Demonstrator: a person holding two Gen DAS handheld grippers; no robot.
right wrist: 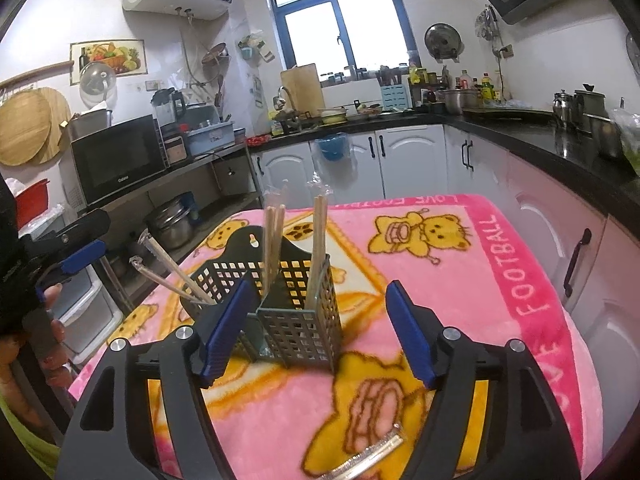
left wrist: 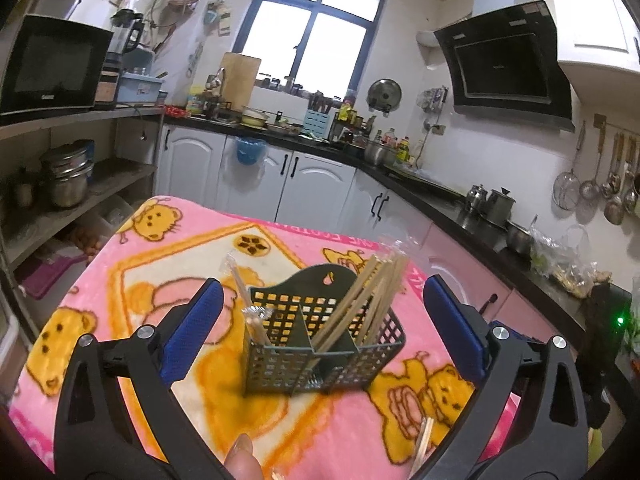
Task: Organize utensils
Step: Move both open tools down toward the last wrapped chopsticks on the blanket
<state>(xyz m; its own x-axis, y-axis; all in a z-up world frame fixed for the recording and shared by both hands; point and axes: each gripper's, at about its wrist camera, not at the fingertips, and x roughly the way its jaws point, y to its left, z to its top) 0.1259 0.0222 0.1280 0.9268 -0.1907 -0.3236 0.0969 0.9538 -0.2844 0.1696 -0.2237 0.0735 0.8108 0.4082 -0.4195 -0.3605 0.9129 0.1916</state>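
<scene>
A dark green slotted utensil caddy (left wrist: 320,344) stands on the pink bear blanket (left wrist: 168,264). Several wrapped wooden chopsticks (left wrist: 372,296) lean in its compartments. One more wrapped pair (left wrist: 424,440) lies on the blanket near me. My left gripper (left wrist: 320,332) is open, its blue fingers either side of the caddy but apart from it. In the right wrist view the caddy (right wrist: 296,304) stands between the open fingers of my right gripper (right wrist: 320,332), with chopsticks (right wrist: 318,248) upright inside. A wrapped pair (right wrist: 372,456) lies in front. The left gripper (right wrist: 80,258) shows at the left edge.
White kitchen cabinets (right wrist: 352,164) and a black counter (right wrist: 560,144) with pots run behind and to the right of the table. A shelf with a microwave (right wrist: 116,160) and steel pots (left wrist: 68,176) stands at the left.
</scene>
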